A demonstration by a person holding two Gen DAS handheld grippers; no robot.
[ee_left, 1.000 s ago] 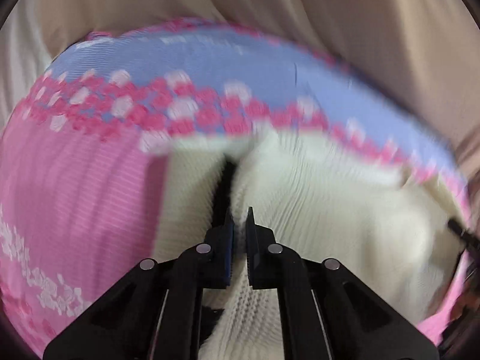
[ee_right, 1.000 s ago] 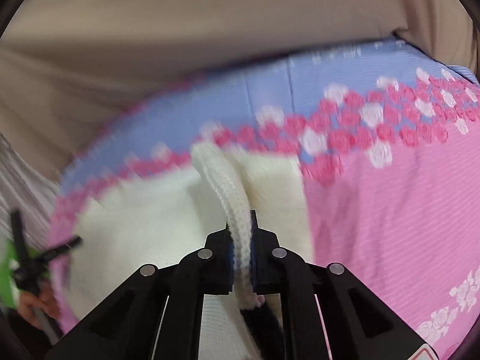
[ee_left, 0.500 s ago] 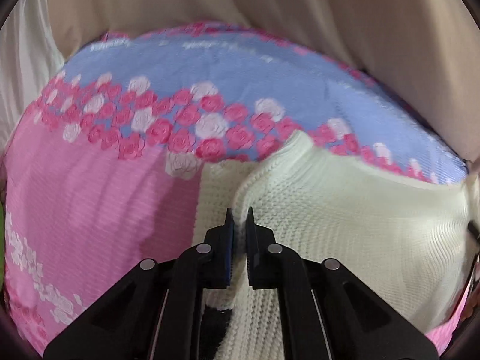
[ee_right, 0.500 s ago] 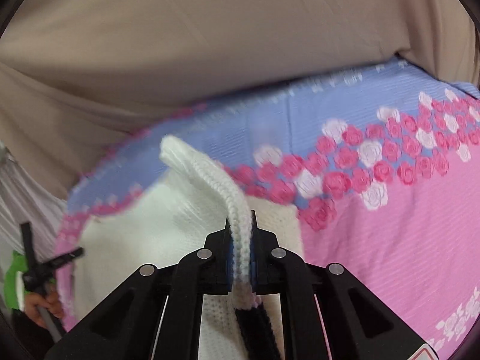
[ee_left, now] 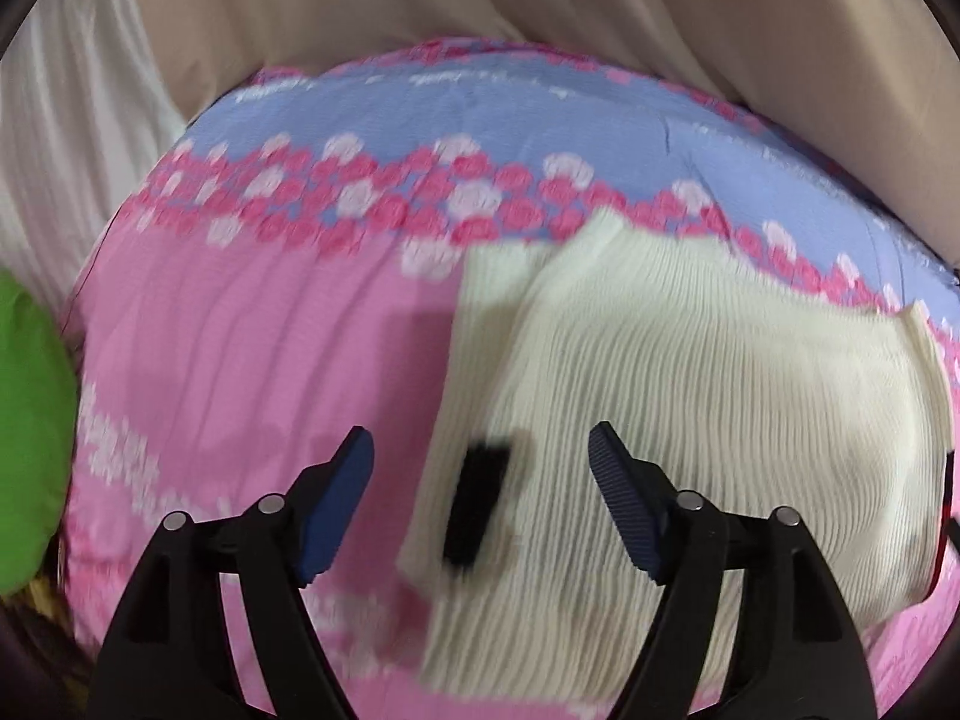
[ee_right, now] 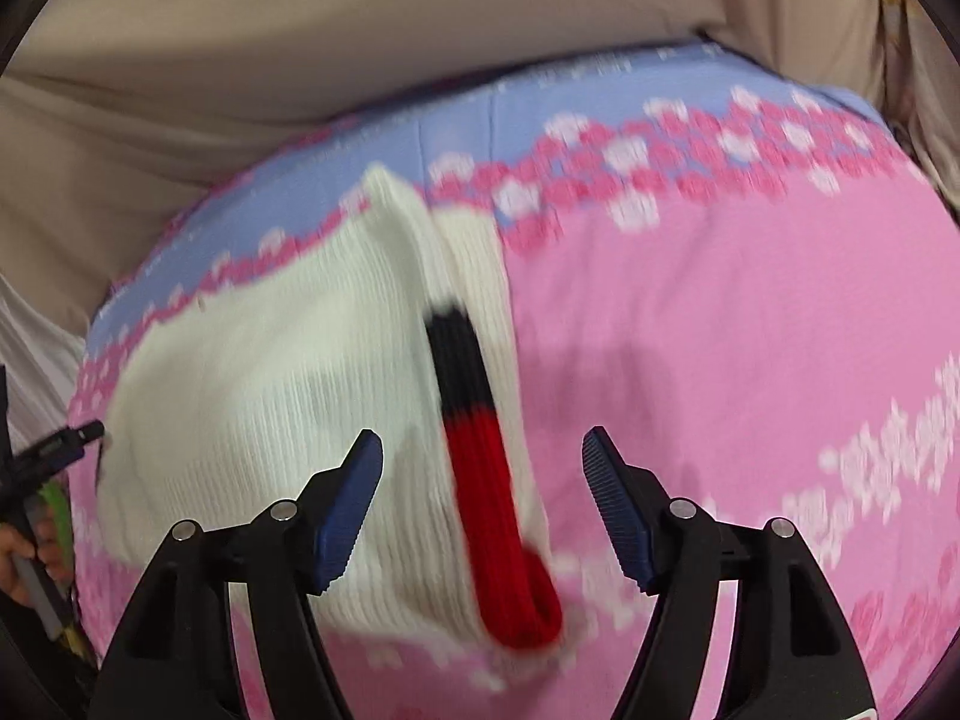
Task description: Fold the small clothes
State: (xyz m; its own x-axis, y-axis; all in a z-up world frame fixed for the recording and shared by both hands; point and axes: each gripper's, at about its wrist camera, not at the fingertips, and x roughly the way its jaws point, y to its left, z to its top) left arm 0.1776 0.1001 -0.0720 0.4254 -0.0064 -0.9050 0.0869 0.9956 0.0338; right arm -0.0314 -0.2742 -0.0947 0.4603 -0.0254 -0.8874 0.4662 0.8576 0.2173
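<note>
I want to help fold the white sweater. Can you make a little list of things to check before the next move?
1. Left tool open, holding nothing: ok.
2. Right tool open, holding nothing: ok.
3. White sweater lying on the pink bedspread, not hanging: ok.
4. Folded edges lined up neatly: cannot tell, pictures are blurry.
5. Black-and-red cuff tucked in: not ok, it lies on top, showing.
6. Sweater folded small enough: cannot tell.

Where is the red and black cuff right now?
In the right wrist view the cuff lies along the right edge of the white sweater on the pink sheet, between the open fingers of the right tool.
</note>
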